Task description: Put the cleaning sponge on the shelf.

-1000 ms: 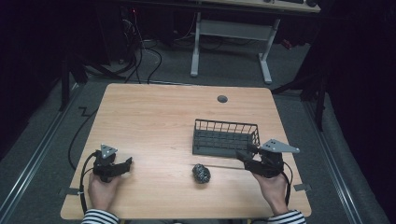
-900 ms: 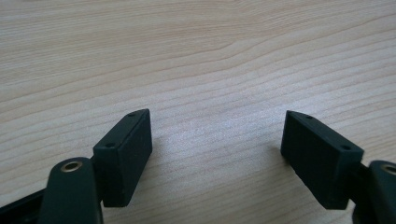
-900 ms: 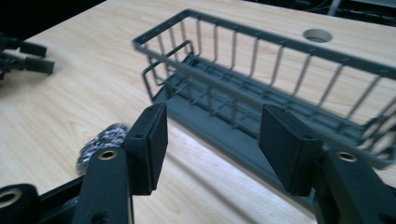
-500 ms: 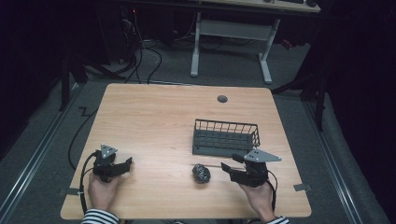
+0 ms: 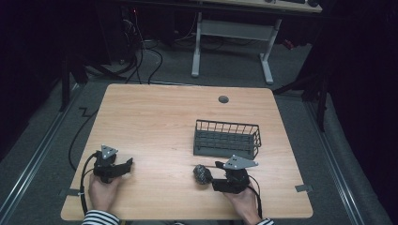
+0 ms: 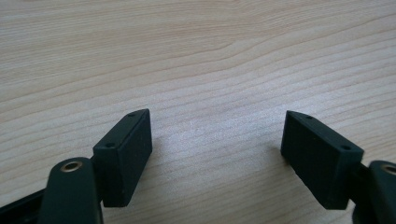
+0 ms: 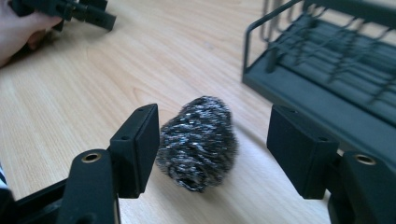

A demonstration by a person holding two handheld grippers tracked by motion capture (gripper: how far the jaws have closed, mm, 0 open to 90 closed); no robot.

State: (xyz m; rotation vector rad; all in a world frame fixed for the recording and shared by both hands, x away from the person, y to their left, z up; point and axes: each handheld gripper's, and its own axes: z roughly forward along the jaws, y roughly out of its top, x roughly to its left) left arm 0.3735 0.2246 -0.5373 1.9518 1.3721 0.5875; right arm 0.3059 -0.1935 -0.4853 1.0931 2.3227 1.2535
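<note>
1. The steel-wool scourer lies on the desk near its front edge, just in front of the wire basket and apart from it.
2. Your right gripper is down at the scourer; in the right gripper view the ball sits between the two black jaws, close against the left one, with a clear gap to the right one.
3. Those jaws have just been opening and now stand wide. The pads are not pressing on the scourer, so nothing is gripped.
4. In the high view the scourer shows just at the tip of your right gripper, with your right hand behind it at the desk's front edge.
5. The basket stands upright on the right half of the desk, dark wire with a solid base, its near wall close behind your right gripper.
6. Your left gripper rests low over the desk at the front left, well apart from the scourer. In the left gripper view its jaws stand wide apart with bare wood between them; it holds nothing.
7. Your left hand is wrapped round that gripper's body, and a striped sleeve shows at the front edge.
</note>
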